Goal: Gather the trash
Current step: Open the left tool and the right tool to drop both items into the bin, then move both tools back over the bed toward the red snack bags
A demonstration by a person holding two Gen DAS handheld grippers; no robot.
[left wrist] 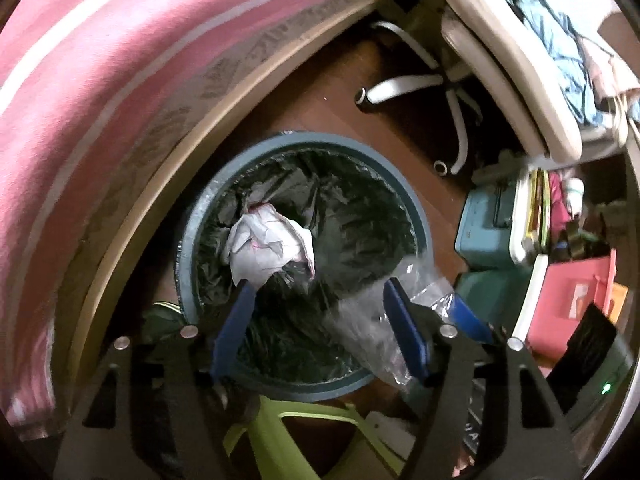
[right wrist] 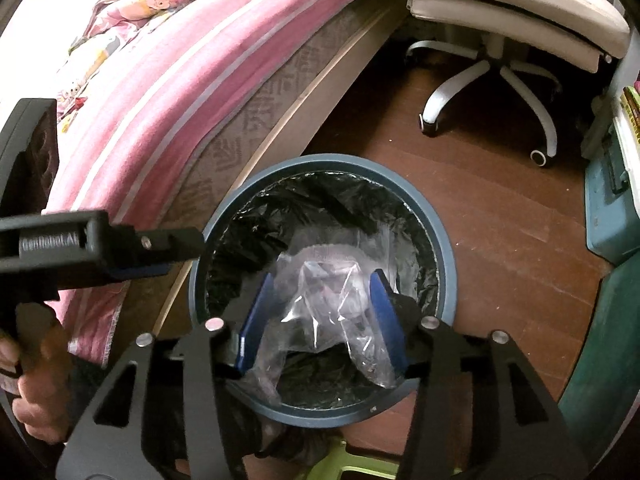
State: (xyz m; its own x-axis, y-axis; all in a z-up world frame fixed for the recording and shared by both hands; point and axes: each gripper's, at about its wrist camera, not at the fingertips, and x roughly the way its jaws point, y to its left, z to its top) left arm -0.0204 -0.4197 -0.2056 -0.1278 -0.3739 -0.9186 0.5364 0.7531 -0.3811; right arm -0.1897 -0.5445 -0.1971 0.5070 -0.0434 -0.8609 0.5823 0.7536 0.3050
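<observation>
A round blue-grey trash bin (left wrist: 416, 216) (right wrist: 448, 248) lined with a black bag stands on the wooden floor beside the bed. My left gripper (left wrist: 320, 292) is open over the bin's mouth. A crumpled white paper (left wrist: 268, 244) hangs just past its left fingertip, over the liner. My right gripper (right wrist: 322, 284) is open above the bin, and a clear plastic bag (right wrist: 332, 300) sits loose between its fingers. The same bag (left wrist: 368, 320) shows in the left wrist view by the right gripper's blue fingers (left wrist: 464, 312). The left gripper body (right wrist: 100, 248) reaches in from the left.
A bed with a pink striped sheet (right wrist: 180, 72) runs along the left. A white swivel chair (right wrist: 492, 76) stands behind the bin. Teal and pink boxes (left wrist: 492, 232) crowd the right. A lime green stool (left wrist: 296, 436) sits under the grippers.
</observation>
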